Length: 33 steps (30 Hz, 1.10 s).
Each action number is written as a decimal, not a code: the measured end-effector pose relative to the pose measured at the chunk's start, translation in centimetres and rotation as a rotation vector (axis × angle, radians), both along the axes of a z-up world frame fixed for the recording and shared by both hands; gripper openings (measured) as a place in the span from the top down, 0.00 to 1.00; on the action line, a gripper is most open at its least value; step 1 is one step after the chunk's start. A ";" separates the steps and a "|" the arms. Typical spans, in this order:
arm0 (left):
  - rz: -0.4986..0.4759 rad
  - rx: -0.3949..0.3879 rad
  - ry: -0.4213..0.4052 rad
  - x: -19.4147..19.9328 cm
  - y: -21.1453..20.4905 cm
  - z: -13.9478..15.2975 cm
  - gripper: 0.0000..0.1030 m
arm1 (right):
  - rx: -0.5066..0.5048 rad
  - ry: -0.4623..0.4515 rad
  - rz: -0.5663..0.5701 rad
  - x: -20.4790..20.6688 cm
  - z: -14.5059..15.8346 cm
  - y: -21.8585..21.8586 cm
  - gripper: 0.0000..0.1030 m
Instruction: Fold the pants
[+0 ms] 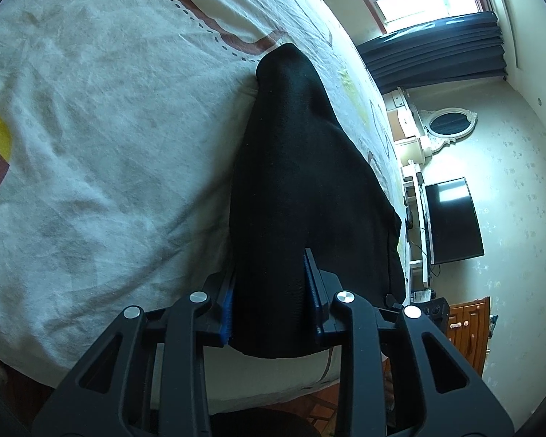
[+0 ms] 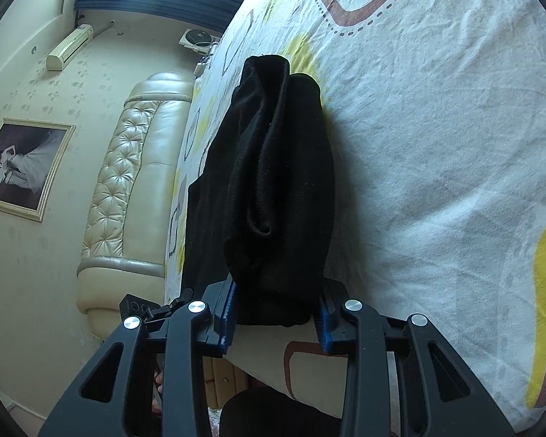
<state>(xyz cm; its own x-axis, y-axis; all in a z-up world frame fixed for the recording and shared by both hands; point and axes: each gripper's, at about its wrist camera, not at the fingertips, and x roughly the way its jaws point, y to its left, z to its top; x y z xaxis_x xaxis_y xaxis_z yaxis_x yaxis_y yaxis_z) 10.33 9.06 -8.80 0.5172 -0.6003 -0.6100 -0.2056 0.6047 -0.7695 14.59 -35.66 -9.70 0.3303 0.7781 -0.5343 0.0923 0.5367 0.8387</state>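
Note:
The black pants [image 1: 302,153] are bunched lengthwise and lifted at the near edge of the bed, their far end resting on the patterned sheet [image 1: 109,127]. My left gripper [image 1: 271,273] is shut on one part of the near edge, blue pads pressing the thick fabric from both sides. In the right wrist view the same pants [image 2: 273,167] show deep vertical folds. There my right gripper [image 2: 278,287] is shut on another bunch of the cloth. The two grippers sit close side by side, and the cloth hides the fingertips.
The white sheet [image 2: 436,127] with brown and yellow shapes covers the bed. A padded cream headboard [image 2: 127,189] and a framed picture [image 2: 22,167] lie off one side. A dark screen [image 1: 451,218], a wooden cabinet [image 1: 466,331] and dark curtains [image 1: 436,51] lie off the other.

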 end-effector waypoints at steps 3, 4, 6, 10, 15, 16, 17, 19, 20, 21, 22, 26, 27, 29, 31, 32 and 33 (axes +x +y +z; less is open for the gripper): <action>-0.003 -0.002 -0.001 -0.1 0.1 -0.1 0.71 | -0.001 0.006 0.002 -0.1 -0.2 0.3 0.66; -0.006 -0.004 -0.002 0.0 0.1 -0.1 0.69 | 0.002 0.008 0.000 -0.2 -0.4 0.2 0.66; -0.018 -0.003 -0.010 0.1 0.2 -0.2 0.65 | 0.011 0.023 -0.017 -0.2 -0.9 0.1 0.57; -0.048 -0.018 -0.049 -0.1 1.3 0.1 0.54 | 0.105 0.063 -0.016 0.4 -1.9 -0.8 0.38; -0.017 -0.011 -0.109 1.0 3.6 0.8 0.41 | 0.060 -0.026 -0.035 3.4 0.0 -2.0 0.26; -0.016 -0.017 -0.107 1.9 3.8 0.7 0.40 | 0.057 -0.044 -0.038 4.4 0.1 -2.0 0.25; -0.018 -0.014 -0.101 3.0 3.9 0.4 0.40 | 0.058 -0.051 -0.036 5.5 0.1 -1.9 0.25; -0.020 -0.001 -0.091 5.4 3.7 0.0 0.40 | 0.063 -0.055 -0.054 7.7 -0.1 -1.6 0.25; -0.030 -0.001 -0.092 6.8 3.5 -0.1 0.40 | 0.073 -0.057 -0.062 8.8 -0.3 -1.3 0.25; -0.037 0.006 -0.094 8.0 3.2 -0.2 0.40 | 0.073 -0.057 -0.066 9.9 -0.4 -1.0 0.23; -0.044 0.012 -0.099 9.3 3.0 -0.1 0.40 | 0.071 -0.054 -0.063 11.0 -0.6 -0.6 0.23; -0.089 0.019 -0.081 13.6 2.1 -0.9 0.40 | 0.049 -0.058 -0.080 13.4 -1.4 0.0 0.38; -0.082 0.024 -0.067 14.1 2.1 -1.4 0.40 | 0.019 -0.043 -0.069 13.8 -1.7 0.2 0.58; -0.077 0.035 -0.061 14.6 2.1 -1.9 0.44 | -0.025 -0.014 -0.061 13.9 -2.9 0.0 0.70; -0.112 0.106 -0.078 14.7 1.5 -1.6 0.49 | 0.008 -0.013 -0.069 13.7 -3.9 -0.7 0.75; -0.126 0.133 -0.093 14.5 1.2 -1.4 0.49 | 0.026 -0.012 -0.073 13.7 -4.2 -0.9 0.76; -0.132 0.143 -0.103 14.4 1.1 -1.4 0.49 | 0.029 -0.014 -0.073 13.7 -4.3 -1.1 0.76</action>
<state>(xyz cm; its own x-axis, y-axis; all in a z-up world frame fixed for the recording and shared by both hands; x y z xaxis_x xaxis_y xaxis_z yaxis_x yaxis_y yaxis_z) 24.69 10.19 -10.21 0.5040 -0.5784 -0.6415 -0.0421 0.7253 -0.6871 28.28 -36.74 -13.97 0.3944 0.7668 -0.5064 0.1182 0.5041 0.8555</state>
